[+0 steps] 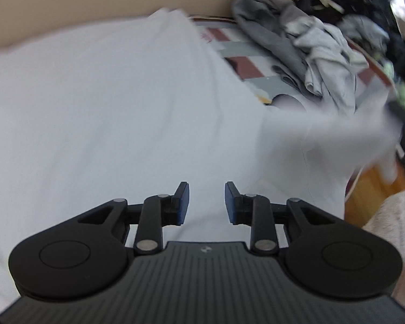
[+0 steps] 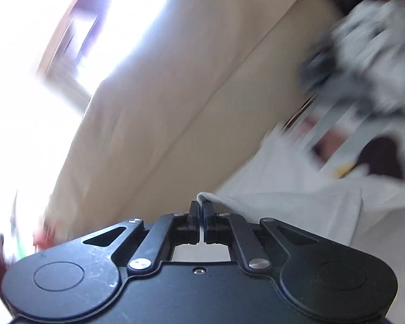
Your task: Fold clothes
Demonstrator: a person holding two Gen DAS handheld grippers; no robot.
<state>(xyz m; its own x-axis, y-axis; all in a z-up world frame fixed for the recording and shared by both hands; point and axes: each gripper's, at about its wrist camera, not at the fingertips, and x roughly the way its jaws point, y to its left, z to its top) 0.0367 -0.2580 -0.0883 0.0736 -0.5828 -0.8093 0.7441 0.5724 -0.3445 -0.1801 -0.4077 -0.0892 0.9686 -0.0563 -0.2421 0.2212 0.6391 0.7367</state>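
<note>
Nearest, the right gripper [image 2: 201, 216] has its jaws pinched on an edge of the white shirt [image 1: 108, 113], a small nub of cloth poking out above them. The left gripper [image 1: 206, 202] hangs with jaws apart over the shirt's broad flat body, holding nothing. The shirt lies spread on a patterned surface [image 1: 243, 54], and one part rises blurred to the right, probably the sleeve side being carried over. To fold it cleanly, I would keep the pinch firm, sweep low and level across the body, and press the free gripper down near the fold line so the cloth cannot drag. Farther off sits a heap of grey clothes [image 1: 310, 43], then the beige wall [image 2: 175, 94].
</note>
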